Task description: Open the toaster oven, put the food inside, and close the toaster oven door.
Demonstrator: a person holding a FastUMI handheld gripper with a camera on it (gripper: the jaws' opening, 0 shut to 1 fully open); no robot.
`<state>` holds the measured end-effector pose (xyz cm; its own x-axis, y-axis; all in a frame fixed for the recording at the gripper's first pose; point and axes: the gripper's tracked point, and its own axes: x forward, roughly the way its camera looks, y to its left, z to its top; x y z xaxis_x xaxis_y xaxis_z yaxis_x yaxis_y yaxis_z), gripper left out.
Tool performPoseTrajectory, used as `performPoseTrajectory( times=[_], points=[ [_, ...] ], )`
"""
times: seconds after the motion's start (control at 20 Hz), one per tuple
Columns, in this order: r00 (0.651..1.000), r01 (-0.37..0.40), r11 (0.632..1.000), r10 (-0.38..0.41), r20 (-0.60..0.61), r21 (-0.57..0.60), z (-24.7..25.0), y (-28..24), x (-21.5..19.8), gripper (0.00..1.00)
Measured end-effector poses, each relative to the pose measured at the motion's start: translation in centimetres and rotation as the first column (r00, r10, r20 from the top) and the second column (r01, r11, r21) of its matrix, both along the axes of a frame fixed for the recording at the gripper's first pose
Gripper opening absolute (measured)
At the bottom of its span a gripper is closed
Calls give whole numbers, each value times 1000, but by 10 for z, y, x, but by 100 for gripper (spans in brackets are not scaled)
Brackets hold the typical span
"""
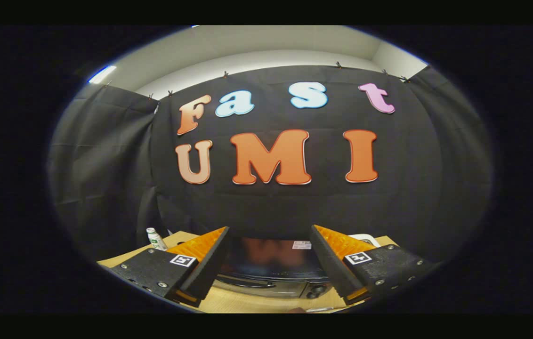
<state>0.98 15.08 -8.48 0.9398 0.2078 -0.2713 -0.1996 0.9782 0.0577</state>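
Note:
A dark toaster oven [271, 266] stands on a wooden table [247, 301], seen from above between and just beyond my fingers. Its glossy top carries a small white label, and its front shows a handle bar [247, 282] and two knobs [316, 292] to the right of it. The door looks closed. My gripper [270, 245] hovers above the oven, open, with nothing between the fingers. A dark bit of something [297, 310] lies on the table in front of the oven, too cut off to tell what it is.
A small white bottle with a green label [155, 238] stands on the table beyond the left finger. A white object [365, 239] peeks out behind the right finger. Black cloth walls close the booth behind and on both sides.

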Motion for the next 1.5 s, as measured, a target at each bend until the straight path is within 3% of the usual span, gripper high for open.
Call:
performPoseTrajectory(
  times=[0.45, 0.75, 0.9, 1.05, 1.15, 1.35, 1.5],
  points=[
    [971, -48, 998, 57, -233, 43, -110, 42, 0, 99],
    [946, -70, 997, 59, -319, -21, -165, 54, -4, 98],
    [959, -107, 990, 77, -272, -97, -160, 56, -7, 97],
    [968, -94, 990, 67, -240, -104, -159, 56, -14, 97],
    [973, -84, 992, 61, -223, -96, -160, 57, -20, 95],
    [968, -43, 998, 31, -250, -40, -162, 54, -40, 77],
    [951, -102, 993, 79, -300, -63, -167, 53, -70, 69]
  ],
)
